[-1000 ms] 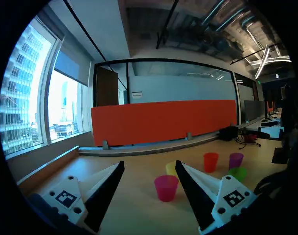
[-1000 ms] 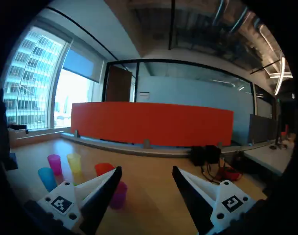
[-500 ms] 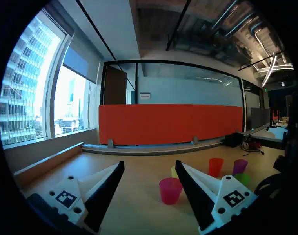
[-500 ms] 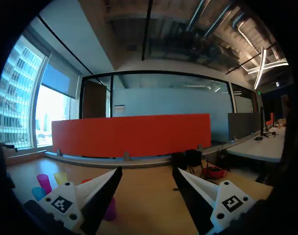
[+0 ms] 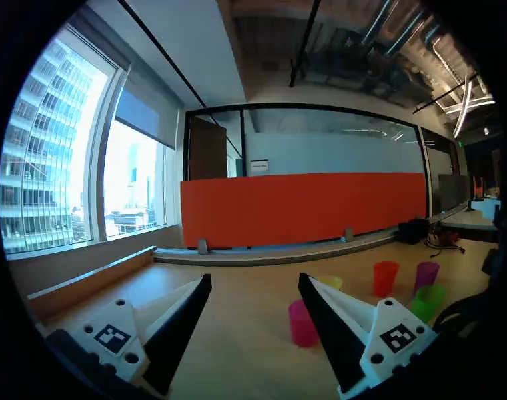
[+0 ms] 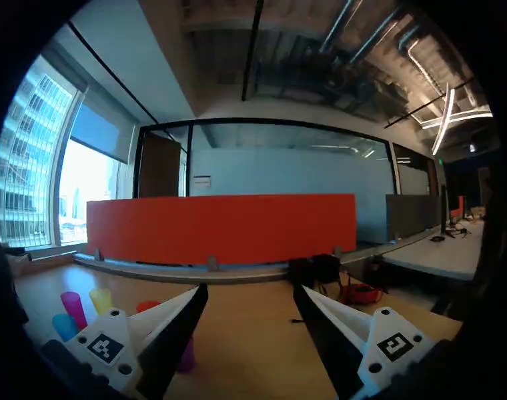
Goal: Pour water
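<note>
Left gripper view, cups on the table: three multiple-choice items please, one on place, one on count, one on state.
1. The pink cup stands:
A. on the windowsill
B. just past the fingers, partly behind one
C. against the orange partition

2. Cups on the table:
A. five
B. three
C. eight

3. The left gripper is:
A. shut on a cup
B. shut, empty
C. open, empty

Answers:
1 B: a finger's edge covers the cup's side.
2 A: pink cup, yellow cup, orange cup, purple cup, green cup.
3 C: a wide gap parts the fingers, with nothing held between them.
</note>
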The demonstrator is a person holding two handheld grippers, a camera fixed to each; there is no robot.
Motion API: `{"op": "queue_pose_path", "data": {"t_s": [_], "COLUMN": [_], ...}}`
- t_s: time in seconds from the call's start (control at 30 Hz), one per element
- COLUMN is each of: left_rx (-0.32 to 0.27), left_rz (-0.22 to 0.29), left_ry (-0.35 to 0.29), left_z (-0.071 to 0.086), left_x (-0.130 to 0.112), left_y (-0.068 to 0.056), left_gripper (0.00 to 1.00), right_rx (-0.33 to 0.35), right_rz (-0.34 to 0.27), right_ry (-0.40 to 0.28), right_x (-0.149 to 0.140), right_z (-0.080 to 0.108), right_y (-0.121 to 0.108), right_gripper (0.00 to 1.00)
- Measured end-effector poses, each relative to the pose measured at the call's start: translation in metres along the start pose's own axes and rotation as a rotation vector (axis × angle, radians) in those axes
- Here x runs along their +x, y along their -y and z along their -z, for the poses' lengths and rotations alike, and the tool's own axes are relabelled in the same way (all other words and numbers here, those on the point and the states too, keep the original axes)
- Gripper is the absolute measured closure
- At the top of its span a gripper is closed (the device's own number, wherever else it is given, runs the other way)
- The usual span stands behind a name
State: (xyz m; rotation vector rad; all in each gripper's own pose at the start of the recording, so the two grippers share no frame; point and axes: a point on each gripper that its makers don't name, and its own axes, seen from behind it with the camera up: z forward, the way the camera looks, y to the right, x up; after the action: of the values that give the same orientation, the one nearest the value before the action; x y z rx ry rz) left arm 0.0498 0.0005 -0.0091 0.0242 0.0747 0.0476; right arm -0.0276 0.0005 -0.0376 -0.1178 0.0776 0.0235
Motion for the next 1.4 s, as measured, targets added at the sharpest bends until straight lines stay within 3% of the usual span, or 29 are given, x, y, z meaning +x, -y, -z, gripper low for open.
{"op": "queue_pose_path", "data": {"t_s": [0.3,0.5,0.73,1.4], "left_rx": [0.015,-0.003,0.0,-0.018], "left_rz": [-0.023,0.003,0.029,0.047], "left_ry": [-0.008,0.011,0.019,0.045], "left_z": [-0.003,-0.002,-0.002,-0.007], "left_x": [-0.015,-0.034,-0.047,-0.059], "left_y": [-0.001,-0.005,-0.001,-0.002], "left_gripper": [0.04,0.03,0.04,0.04], "right_rx": [0.005,0.005,0.011,0.028], "right_rz": [0.008,0.008,0.021,0.041], "right_ry": [0.001,0.013,0.017,0.003], "right_x": [0.005,0.003,0.003,0.015], "right_z": [0.005,0.006,0.006,0.005], "right_y": [0.006,0.01,0.016,0.03], "right_gripper": [0.01,0.01,0.01,0.01]}}
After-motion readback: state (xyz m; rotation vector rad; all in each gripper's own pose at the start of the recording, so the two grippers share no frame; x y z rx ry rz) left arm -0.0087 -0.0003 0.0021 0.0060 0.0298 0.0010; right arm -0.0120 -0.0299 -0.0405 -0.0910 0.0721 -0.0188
